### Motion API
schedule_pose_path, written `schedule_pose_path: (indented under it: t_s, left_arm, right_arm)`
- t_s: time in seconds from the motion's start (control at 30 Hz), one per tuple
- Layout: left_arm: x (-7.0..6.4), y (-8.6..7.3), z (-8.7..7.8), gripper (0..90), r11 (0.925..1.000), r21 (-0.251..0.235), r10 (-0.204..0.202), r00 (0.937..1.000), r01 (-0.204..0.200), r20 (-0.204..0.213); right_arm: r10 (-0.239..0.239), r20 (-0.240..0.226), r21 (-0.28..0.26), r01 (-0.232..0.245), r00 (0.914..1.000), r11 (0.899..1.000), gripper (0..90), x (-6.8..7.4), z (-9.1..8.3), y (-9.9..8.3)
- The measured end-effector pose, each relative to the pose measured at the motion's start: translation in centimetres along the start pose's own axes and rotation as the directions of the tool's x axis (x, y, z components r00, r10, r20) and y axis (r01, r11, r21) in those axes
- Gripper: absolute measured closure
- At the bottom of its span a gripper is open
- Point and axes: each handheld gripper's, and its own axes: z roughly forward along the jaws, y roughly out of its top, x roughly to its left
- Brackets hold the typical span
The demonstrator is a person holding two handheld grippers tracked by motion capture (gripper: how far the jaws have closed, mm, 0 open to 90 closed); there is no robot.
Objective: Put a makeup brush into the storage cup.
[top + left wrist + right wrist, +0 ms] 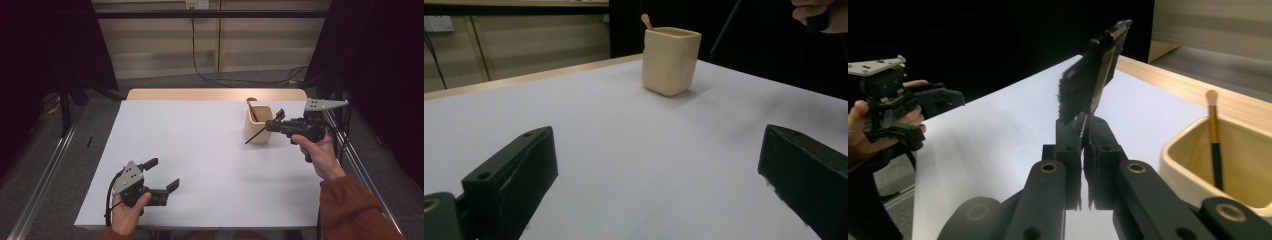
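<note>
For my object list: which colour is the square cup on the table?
Cream-yellow, plain; the cup shows best in the left gripper view.

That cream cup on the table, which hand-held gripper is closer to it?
The right. The right hand-held gripper is just beside the cream cup, holding a thin black brush by it. The left hand-held gripper sits open at the table's near left, far from the cup.

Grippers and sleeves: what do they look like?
Both the left gripper and the right gripper are black, with two flat black jaws, round pivot pins, and a grey three-cornered plate with small holes on top. A black cable trails from the left one. The sleeves are rust-orange.
</note>
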Motion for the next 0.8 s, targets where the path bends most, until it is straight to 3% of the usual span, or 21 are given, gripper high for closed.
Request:
schedule_pose_path:
  t_s: [0.3, 0.5, 0.6, 0.8]
  left_arm:
    - [-0.5, 0.0, 0.3, 2.4, 0.9999, 0.006, 0.015, 0.9996, -0.015, 0.024]
    - [-0.3, 0.0, 0.2, 2.4, 0.9999, 0.009, 0.008, 0.9998, -0.008, 0.016]
    - [-0.2, 0.1, 0.2, 2.4, 0.9996, 0.012, 0.026, 0.9993, -0.027, 0.028]
    - [0.1, 0.1, 0.0, 2.4, 0.9997, 0.006, 0.022, 0.9996, -0.022, 0.017]
  right_arm:
    - [-0.016, 0.012, -0.016, 0.016, 0.9998, 1.000, 85.7, -0.4, -0.9, 1.7]
    - [-0.019, 0.029, -0.023, 0.020, 0.9994, 1.000, 85.7, -0.8, -1.3, 2.6]
    - [-0.023, 0.039, -0.027, 0.024, 0.9990, 0.999, 85.6, -1.0, -1.6, 3.1]
    - [-0.051, 0.069, -0.034, 0.054, 0.9963, 0.998, 85.7, -1.2, -2.3, 4.3]
